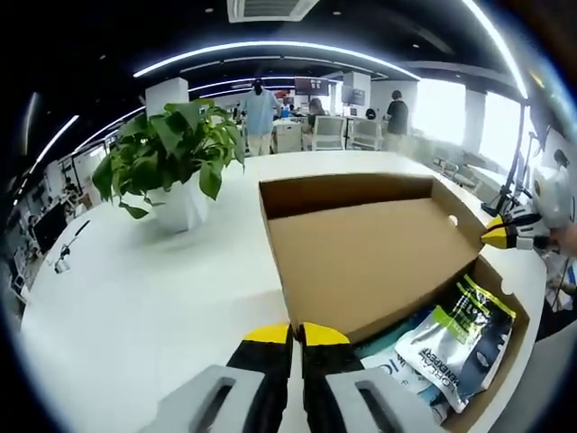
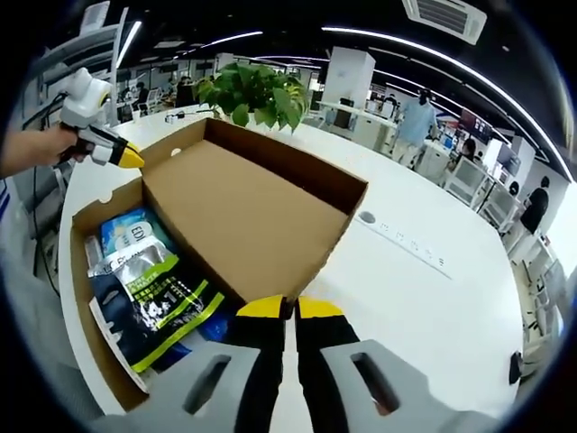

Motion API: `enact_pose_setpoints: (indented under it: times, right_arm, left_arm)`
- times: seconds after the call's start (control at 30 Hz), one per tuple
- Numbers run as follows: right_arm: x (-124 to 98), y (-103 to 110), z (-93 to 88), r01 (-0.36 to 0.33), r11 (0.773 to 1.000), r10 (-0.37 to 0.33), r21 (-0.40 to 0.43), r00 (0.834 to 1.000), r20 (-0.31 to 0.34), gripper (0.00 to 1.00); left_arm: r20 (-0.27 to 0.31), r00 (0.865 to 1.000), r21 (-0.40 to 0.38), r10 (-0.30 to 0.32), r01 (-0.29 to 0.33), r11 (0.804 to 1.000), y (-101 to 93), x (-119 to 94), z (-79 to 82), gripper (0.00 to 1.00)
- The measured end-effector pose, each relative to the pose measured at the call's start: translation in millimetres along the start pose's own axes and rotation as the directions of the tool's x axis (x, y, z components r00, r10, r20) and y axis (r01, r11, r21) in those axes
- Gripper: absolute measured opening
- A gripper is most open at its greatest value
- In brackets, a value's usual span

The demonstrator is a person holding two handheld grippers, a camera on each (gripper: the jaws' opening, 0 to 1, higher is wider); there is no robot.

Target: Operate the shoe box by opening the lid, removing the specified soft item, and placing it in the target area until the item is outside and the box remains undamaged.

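- A cardboard shoe box (image 1: pixel 505 298) sits open on a white table (image 1: pixel 144 298) in a bright open-plan office, its lid (image 1: pixel 361 262) swung back and lying nearly flat
- In the left gripper view, the left gripper (image 1: pixel 296 336) rises from the bottom edge with its yellow-tipped jaws pressed together and nothing between them, just short of the lid's near edge
- The right gripper (image 1: pixel 501 234) enters that view from the right, its yellow tip at the far corner of the box; whether it touches the cardboard cannot be told
- In the right gripper view, the right gripper (image 2: pixel 288 308) shows its jaws closed tip to tip and empty, at the near edge of the lid (image 2: pixel 243 216)
- The left gripper (image 2: pixel 115 152), held in a person's hand (image 2: pixel 32 149), appears at upper left in that view beside the box's far corner
- Soft packets lie inside the box (image 2: pixel 86 271): a dark pouch with green-yellow and silver print (image 2: pixel 158 302) on top, a light blue packet (image 2: pixel 126 230) beneath it
- The same dark pouch (image 1: pixel 464 338) lies inside the box in the left gripper view
- A potted plant (image 1: pixel 171 149) in a white pot stands on the table beyond the lid
- People stand among desks in the background
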State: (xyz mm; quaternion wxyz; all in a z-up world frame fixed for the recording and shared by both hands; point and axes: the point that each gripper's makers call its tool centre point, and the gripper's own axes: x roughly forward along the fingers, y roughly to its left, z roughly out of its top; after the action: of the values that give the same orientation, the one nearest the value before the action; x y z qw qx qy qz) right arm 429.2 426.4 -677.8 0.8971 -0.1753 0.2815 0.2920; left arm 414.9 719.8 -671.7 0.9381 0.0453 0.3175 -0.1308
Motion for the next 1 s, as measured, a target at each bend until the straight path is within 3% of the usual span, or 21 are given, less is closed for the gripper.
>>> enact_pose_setpoints:
  times: [1.0]
  right_arm:
    - [20, -8, -4.8, -0.005, 0.997, 0.008, 0.073, 0.999, -0.036, 0.05]
  left_arm:
    - [-0.035, 0.999, -0.016, 0.007, -0.008, 1.000, 2.4, 12, -6.7, 0.02]
